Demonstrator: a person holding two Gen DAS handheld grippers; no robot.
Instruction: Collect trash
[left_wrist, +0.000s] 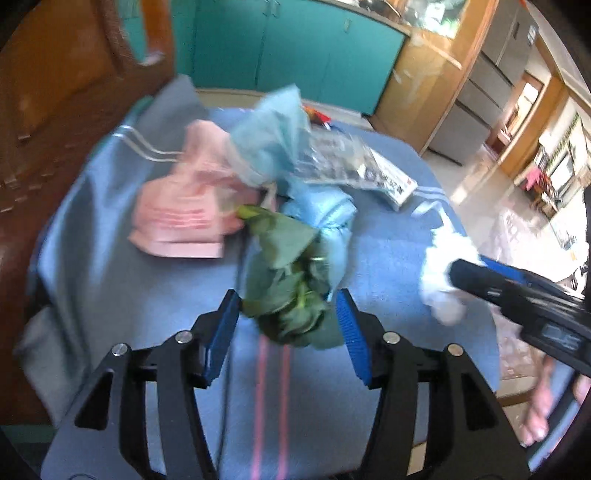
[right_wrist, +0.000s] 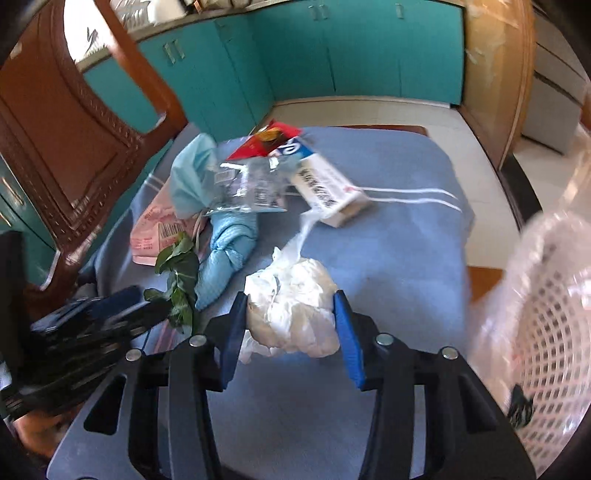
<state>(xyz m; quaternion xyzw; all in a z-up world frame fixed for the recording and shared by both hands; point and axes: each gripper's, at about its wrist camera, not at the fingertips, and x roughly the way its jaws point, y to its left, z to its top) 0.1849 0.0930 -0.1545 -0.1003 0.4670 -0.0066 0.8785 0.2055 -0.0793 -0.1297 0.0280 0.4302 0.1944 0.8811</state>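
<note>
1. Tabletop (right_wrist: 388, 251): covered with a blue cloth bearing white stripes; a loose heap of trash lies toward its far left part, beside a carved wooden chair back (right_wrist: 74, 140).
2. Left gripper (left_wrist: 288, 314): jaws part open around a bunch of green leaves (left_wrist: 291, 280). The left pad lies at the edge of the leaves, the right pad just beside them; no firm pinch can be made out. The leaves lie on the cloth at the near left of the heap.
3. Right gripper (right_wrist: 291, 317): jaws drawn in on a crumpled white plastic bag (right_wrist: 295, 310), both blue pads against its sides. The bag sits on the cloth toward the near middle, a thin white tail of it trailing toward the far edge.
4. Knotted light blue cloth bundle (right_wrist: 229, 247): between the leaves and the white bag, touching the leaves.
5. Pink printed bag (left_wrist: 184, 214): flat on the cloth, left of the bundle, barcode showing.
6. Pale teal bag (left_wrist: 266, 140): crumpled, standing up behind the bundle.
7. Clear printed wrapper (right_wrist: 251, 188): resting on the teal bag and the bundle.
8. White carton (right_wrist: 328, 192): lying on its side toward the far middle, with a red packet (right_wrist: 269, 142) behind it.
9. White lattice basket (right_wrist: 543, 325): off the right edge, lined with clear plastic.
</note>
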